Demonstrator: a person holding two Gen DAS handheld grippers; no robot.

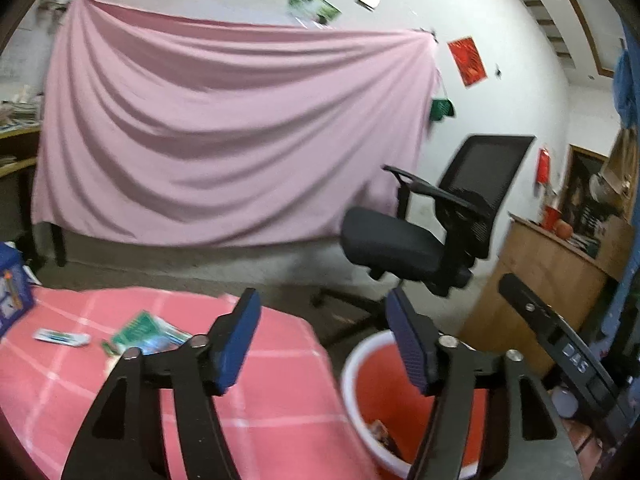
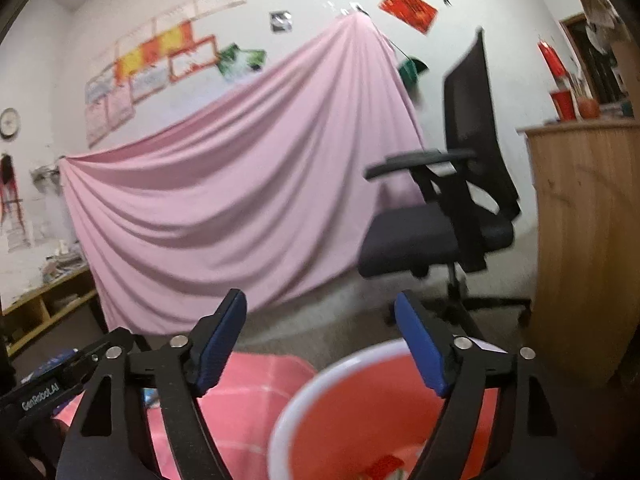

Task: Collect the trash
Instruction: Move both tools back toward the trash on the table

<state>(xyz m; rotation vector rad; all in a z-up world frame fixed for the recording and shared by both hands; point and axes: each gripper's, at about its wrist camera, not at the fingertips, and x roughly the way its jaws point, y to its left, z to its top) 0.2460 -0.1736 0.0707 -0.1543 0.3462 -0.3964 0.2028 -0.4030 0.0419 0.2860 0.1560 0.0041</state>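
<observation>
Blue-padded fingers of the left gripper [image 1: 324,340] fill the foreground of its own view, standing wide apart with nothing between them. Those of the right gripper [image 2: 320,344] are likewise spread, empty, above the rim of the red bucket [image 2: 304,396]. No earlier picture is supplied, so only the present stance is reported.

Bucket: white-rimmed, on the floor just beside the table edge. Scraps lie at its bottom [image 1: 380,430], blurred; their nature cannot be told.

Remaining trash, judged: a green wrapper [image 1: 148,330] and a small white-and-blue packet [image 1: 60,337] lie on the pink checked tablecloth [image 1: 276,396], left of and beyond the left gripper, apart from its pads. The bucket sits to that gripper's right, below its right finger.

Risks, as judgement:
- Both pieces look flat and thin; pads closing on them may slide over them or pinch the cloth instead, dragging it.
- The two grippers work close together over the bucket; a swing back toward the table could knock one against the other.
- The bucket stands near the table edge and the black office chair [image 1: 420,236]; a low pass might tip or shift it.
</observation>
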